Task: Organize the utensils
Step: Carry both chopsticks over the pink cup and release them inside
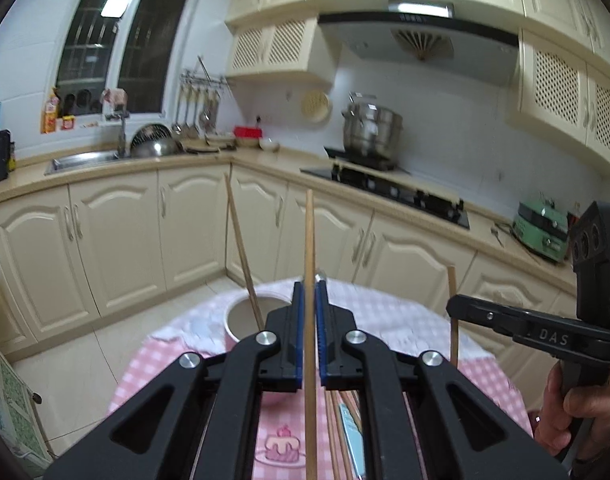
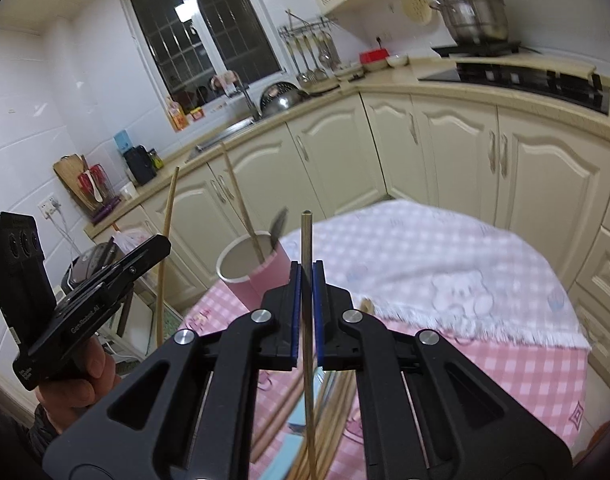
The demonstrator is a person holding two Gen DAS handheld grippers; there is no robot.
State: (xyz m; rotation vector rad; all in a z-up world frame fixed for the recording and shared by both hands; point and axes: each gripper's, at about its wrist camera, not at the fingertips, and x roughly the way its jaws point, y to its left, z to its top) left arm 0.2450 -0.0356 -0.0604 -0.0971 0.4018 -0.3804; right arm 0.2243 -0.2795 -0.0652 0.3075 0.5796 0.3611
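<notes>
My left gripper (image 1: 309,286) is shut on a wooden chopstick (image 1: 309,232) that stands upright between its blue pads. My right gripper (image 2: 306,268) is likewise shut on a thin chopstick (image 2: 306,236). Both hang above the pink-checked table (image 2: 525,380). Just ahead and to the left stands a pink cup (image 2: 261,280) (image 1: 229,320), holding one leaning chopstick (image 2: 239,200) and a dark spoon (image 2: 279,222). Several more chopsticks (image 2: 337,404) (image 1: 339,432) lie on the cloth under the grippers. In the left wrist view the right gripper (image 1: 453,308) shows at the right; the left gripper (image 2: 165,242) shows at the left in the right wrist view.
A light-blue flat item (image 2: 301,420) lies among the loose chopsticks. A white fringed cloth (image 2: 445,264) covers the table's far half. Beyond are cream cabinets (image 1: 121,240), a counter with sink (image 1: 85,158) and a black hob (image 1: 385,188). A hand (image 1: 577,408) holds each grip.
</notes>
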